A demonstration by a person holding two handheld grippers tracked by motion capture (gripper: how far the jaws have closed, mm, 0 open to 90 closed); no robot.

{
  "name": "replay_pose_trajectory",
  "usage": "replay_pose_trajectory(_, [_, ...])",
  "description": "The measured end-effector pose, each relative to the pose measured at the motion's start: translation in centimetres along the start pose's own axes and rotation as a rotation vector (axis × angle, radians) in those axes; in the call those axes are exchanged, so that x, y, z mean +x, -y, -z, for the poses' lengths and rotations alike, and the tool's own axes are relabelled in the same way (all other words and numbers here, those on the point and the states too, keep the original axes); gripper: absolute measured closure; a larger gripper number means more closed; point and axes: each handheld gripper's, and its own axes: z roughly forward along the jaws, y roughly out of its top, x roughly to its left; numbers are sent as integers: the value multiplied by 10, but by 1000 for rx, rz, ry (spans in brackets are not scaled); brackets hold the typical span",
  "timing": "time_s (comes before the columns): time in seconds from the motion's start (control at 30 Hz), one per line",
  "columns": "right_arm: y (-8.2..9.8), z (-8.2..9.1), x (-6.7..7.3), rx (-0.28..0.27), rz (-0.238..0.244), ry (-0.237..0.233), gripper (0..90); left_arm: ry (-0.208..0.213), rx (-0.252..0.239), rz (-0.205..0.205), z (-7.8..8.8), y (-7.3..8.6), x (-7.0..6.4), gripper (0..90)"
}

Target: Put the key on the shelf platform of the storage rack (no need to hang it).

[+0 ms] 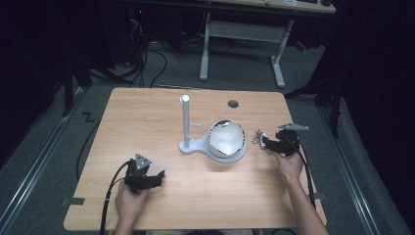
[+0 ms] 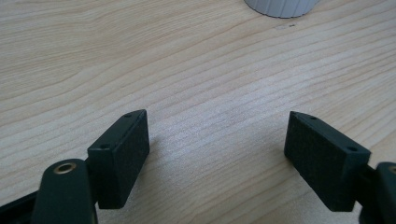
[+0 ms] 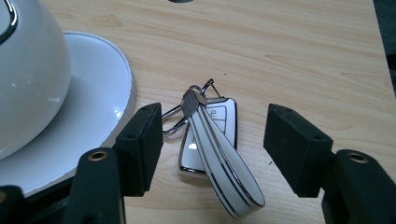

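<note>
Counter (image 1: 161,110): light wood-grain top, seen from above; a small dark round hole (image 1: 233,104) is set near its far edge.
White stand (image 1: 188,145): placed near the middle of the counter; an upright white post (image 1: 185,120) is carried on a flat base.
White bowl (image 1: 226,139): rounded, glossy, seated on the right part of the stand's base; its shiny inside is seen from above.
Key set (image 3: 210,140): a white car key fob with chrome edging, a white strap with dark lines and a metal ring; laid flat on the counter just right of the bowl's base.
Left hand-held gripper (image 1: 147,178): held low over the near left part of the counter, well apart from the stand; jaws spread wide, bare wood between them.
Right hand-held gripper (image 1: 266,143): held at the right of the bowl; jaws spread wide on either side of the key set, contact with it cannot be told.
</note>
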Motion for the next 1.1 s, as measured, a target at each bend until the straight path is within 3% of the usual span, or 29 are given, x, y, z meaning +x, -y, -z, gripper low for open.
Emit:
replay_pose_trajectory(0.2, [-6,-9,3,50,34,1,375,-2,-1,0,0,0,0,226])
replay_pose_trajectory(0.27, [-9,-12,4,42,25,-1,379,-1,-1,1,0,0,0,226])
replay_pose_trajectory(0.4, [-4,-25,0,87,2,4,378,-1,-1,0,0,0,0,226])
replay_pose_trajectory(0.87, [2,-41,-3,130,-31,-9,384,0,0,0,0,0,0,226])
replay_pose_trajectory(1.1, [6,-48,-2,154,-17,4,422,-1,-1,0,0,0,0,226])
